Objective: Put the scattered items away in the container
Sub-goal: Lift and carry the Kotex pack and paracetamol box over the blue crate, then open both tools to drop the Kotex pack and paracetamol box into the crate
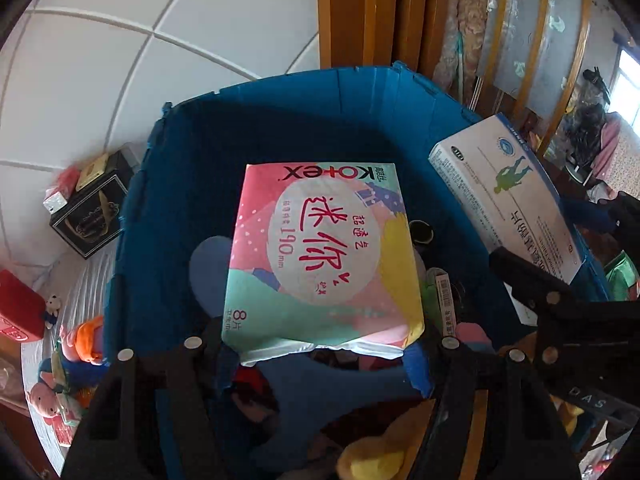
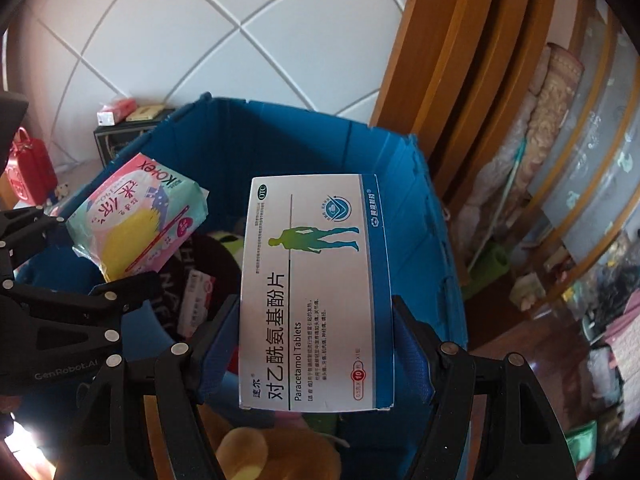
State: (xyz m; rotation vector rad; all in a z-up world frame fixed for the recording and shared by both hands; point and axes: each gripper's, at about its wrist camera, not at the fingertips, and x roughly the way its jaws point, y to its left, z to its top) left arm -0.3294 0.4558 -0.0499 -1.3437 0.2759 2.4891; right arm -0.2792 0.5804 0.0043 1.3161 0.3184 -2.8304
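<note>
A Kotex pad pack (image 1: pixel 324 264) is clamped by the left hand-held gripper (image 1: pixel 320 354), a paracetamol tablet box (image 2: pixel 316 296) by the right hand-held gripper (image 2: pixel 316 344), above the blue bin (image 1: pixel 280 120).

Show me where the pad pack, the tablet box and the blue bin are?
Pad pack (image 1: pixel 324 256): left wrist view, on its printed white circle.
Tablet box (image 2: pixel 316 292): right wrist view, on the white front face.
Blue bin (image 2: pixel 288 136): right wrist view, on the inside of its far wall.
</note>
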